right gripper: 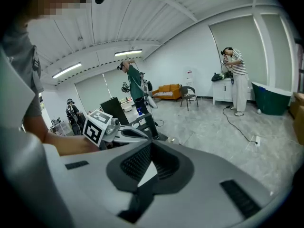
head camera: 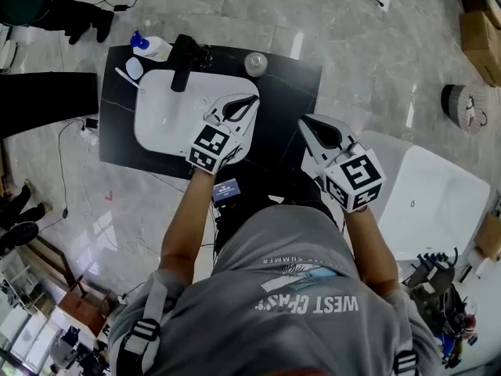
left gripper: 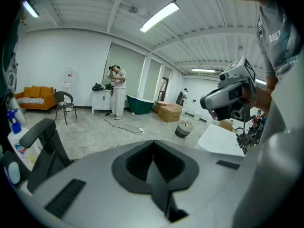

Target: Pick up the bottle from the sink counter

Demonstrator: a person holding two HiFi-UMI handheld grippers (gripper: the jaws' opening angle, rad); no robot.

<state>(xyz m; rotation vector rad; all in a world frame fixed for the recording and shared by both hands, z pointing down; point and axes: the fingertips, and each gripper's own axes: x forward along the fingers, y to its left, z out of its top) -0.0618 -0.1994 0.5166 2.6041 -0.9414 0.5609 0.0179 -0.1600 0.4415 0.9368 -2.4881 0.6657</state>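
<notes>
1. Right gripper point(head camera: 305, 124): jaws together, nothing held; well to the right of the basin point(head camera: 156, 128).
2. Left gripper point(head camera: 254, 100): jaws pressed together, empty; over the basin's right rim.
3. Spray bottle point(head camera: 153, 48): upright at the basin's far-left corner, just beside the faucet point(head camera: 182, 61).
4. Best approach, likely: open left jaws early, cross the basin clear of the faucet, clamp the bottle body below the blue trigger.
</notes>
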